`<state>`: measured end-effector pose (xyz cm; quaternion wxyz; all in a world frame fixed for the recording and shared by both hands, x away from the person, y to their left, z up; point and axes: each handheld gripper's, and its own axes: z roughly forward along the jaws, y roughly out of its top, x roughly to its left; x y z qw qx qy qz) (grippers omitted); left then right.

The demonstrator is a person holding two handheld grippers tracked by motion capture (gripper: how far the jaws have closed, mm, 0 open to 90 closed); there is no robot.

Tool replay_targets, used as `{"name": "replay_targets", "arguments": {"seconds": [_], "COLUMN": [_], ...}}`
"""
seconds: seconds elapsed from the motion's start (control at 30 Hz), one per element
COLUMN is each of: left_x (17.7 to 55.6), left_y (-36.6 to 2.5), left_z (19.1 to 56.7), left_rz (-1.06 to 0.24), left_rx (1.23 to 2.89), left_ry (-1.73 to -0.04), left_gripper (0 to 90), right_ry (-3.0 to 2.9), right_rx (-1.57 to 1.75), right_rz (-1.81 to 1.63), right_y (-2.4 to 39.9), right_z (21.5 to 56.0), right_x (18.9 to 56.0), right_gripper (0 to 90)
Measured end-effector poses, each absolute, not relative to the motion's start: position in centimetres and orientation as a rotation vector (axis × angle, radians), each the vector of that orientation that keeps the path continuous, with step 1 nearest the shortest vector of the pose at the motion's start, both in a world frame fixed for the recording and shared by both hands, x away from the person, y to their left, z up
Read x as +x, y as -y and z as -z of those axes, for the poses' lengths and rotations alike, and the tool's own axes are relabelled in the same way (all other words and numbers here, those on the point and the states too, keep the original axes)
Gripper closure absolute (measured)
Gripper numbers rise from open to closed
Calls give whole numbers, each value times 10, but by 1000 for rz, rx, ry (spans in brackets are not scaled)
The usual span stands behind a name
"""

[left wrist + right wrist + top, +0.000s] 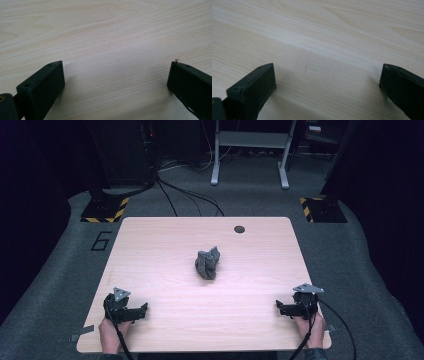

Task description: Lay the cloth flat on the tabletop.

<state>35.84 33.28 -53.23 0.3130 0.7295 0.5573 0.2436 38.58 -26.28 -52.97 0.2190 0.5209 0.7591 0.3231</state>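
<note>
A crumpled dark grey cloth (207, 263) lies bunched near the middle of the light wooden table (150, 240). My left gripper (145, 309) rests on the table near the front left corner, held by a hand, its jaws pointing right. My right gripper (278, 307) rests near the front right corner, jaws pointing left. Both are well apart from the cloth. In the left gripper view the left gripper (116, 75) stands open over bare wood. In the right gripper view the right gripper (327, 76) is open too, with nothing between its jaws.
A round dark hole (239, 229) sits near the table's far edge. Beyond the table, on the grey carpet, are cables (190, 195), two stands with yellow-black striped bases (105, 210), and a white desk frame (250, 155).
</note>
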Motion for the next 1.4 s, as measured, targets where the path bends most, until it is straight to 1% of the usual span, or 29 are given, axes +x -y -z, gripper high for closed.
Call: {"name": "replay_targets", "arguments": {"seconds": [1.17,1.23,1.3,1.4], "left_x": [366,365,365,367], "left_y": [-332,-331,-329,-324], "left_z": [532,530,528,524], "left_rz": [-641,-651,-693,-695], "left_rx": [1920,1945,1964,1980], "left_ry": [-1494,-1494,-1483,-1452], "left_gripper": [0,0,0,1], "right_ry": [-2101,-2102,-2104,-2104], "right_rx": [1426,1424,1421,1421], "right_rz": [-893,-892,-892,-893], "right_y": [263,264,264,264], "right_z": [530,530,530,530], "right_x": [388,388,388,388], "right_gripper": [11,11,12,12]}}
